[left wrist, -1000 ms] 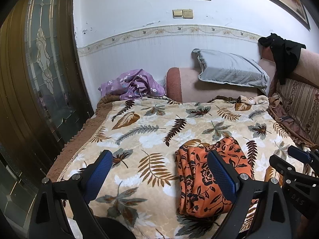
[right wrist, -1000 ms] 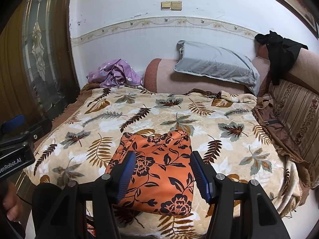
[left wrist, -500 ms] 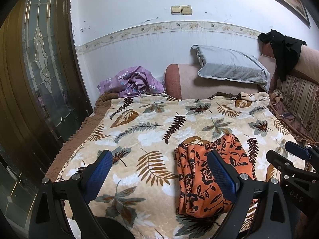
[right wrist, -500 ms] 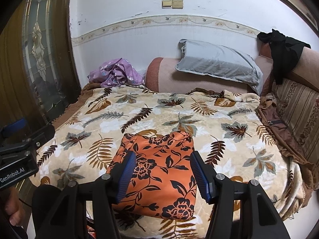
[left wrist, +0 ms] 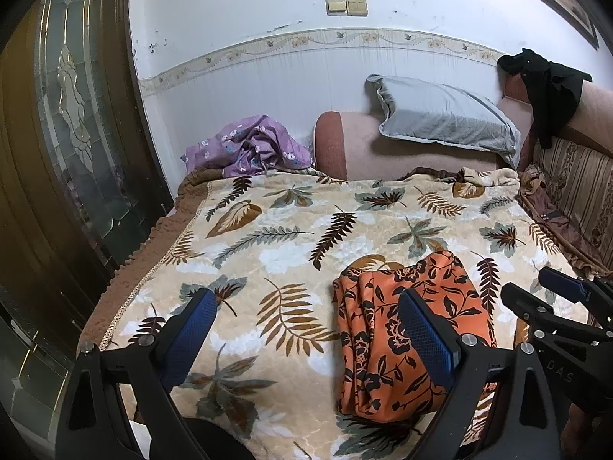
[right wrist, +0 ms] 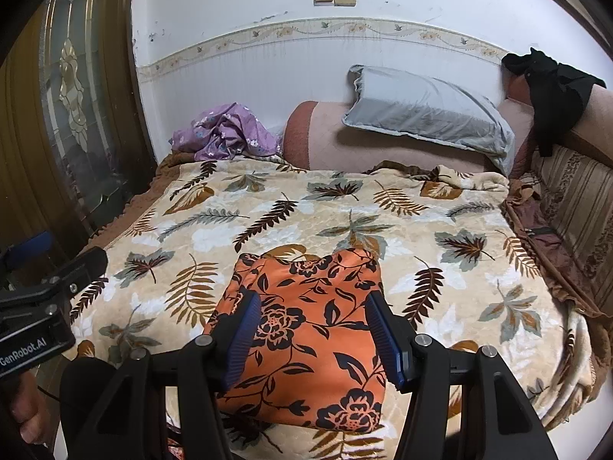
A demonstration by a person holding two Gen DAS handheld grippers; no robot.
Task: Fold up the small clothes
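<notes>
Orange floral garment (right wrist: 306, 329), patterned with black flowers, lies folded into a compact rectangle near the front edge of the bed, on a cream blanket (left wrist: 268, 253) printed with brown and grey leaves. I hold a hand-held gripper in each hand, and both are empty. My right hand-held gripper (right wrist: 312, 339) hovers directly over the folded garment with its blue-padded fingers spread apart, one to each side of the cloth, gripping nothing. My left hand-held gripper (left wrist: 306, 337) is spread wider still; its left finger hangs over bare blanket and its right finger over the garment's left part. Compared with a second ago, very little has changed: the garment has the same shape and place, and both views have only drifted slightly, the far wall sitting a touch lower in the picture. I judge that this piece is finished, or nearly so, and that I am pausing above it rather than starting another fold. In the left view the garment's left side shows soft lengthwise ridges, so the bundle looks loose and could slump if nudged. At the far left corner of the bed lies a crumpled purple flowered cloth (right wrist: 226, 134), possibly the next piece. A grey pillow (right wrist: 425, 111) leans on a pink bolster (left wrist: 383, 145), and a black garment (left wrist: 544, 84) hangs over the headboard at right.
</notes>
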